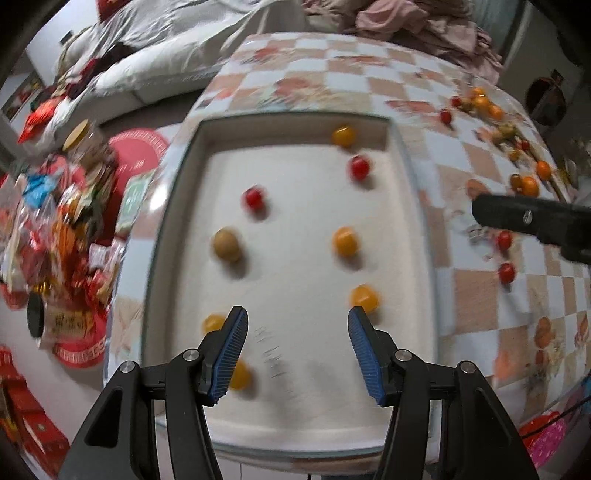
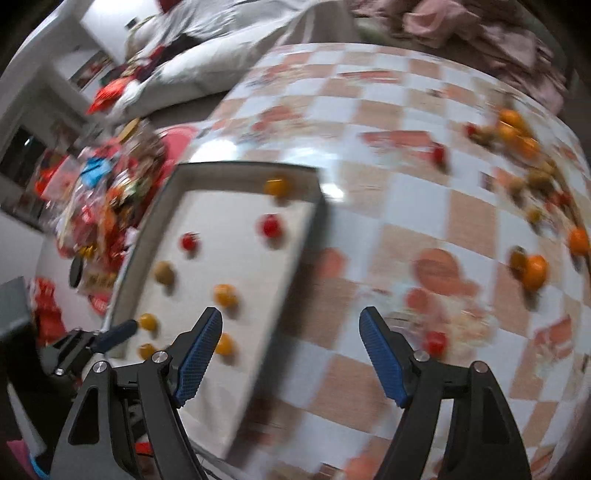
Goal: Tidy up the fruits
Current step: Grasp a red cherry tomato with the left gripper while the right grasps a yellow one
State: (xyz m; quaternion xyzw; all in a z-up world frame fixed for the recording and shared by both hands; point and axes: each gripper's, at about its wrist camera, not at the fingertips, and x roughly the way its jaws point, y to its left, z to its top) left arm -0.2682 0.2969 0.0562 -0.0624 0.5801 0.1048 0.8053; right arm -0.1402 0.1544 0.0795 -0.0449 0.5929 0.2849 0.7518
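Surface: table covered by a glossy checkered cloth (image 1: pixel 476 295) in white and peach squares with fruit prints.
Tray: shallow white rectangular tray (image 1: pixel 173 206) set at the table's near-left part, its long side running toward the far edge.
Fruit in tray: two small red round fruits (image 1: pixel 254 198) toward the far half, several small orange-yellow round fruits (image 1: pixel 345 242) along the right side and near-left corner, one brownish round fruit (image 1: pixel 226 244) by the left wall; all lying apart.
Fruit outside: loose pile of small orange and red fruits (image 2: pixel 533 271) scattered along the table's right and far-right edge, well apart from the tray.
Left gripper (image 1: pixel 297 354): held above the tray's near end, jaws apart, nothing between them.
Right gripper (image 2: pixel 290 354): held over the cloth just right of the tray, jaws wide, nothing gripped.
Room: white sofa with cushions (image 1: pixel 159 62) beyond the far-left corner; heap of red snack packets (image 1: pixel 62 236) left of the table; pinkish crumpled fabric (image 1: pixel 424 26) behind the far edge.
Image quality: blurred in both views.
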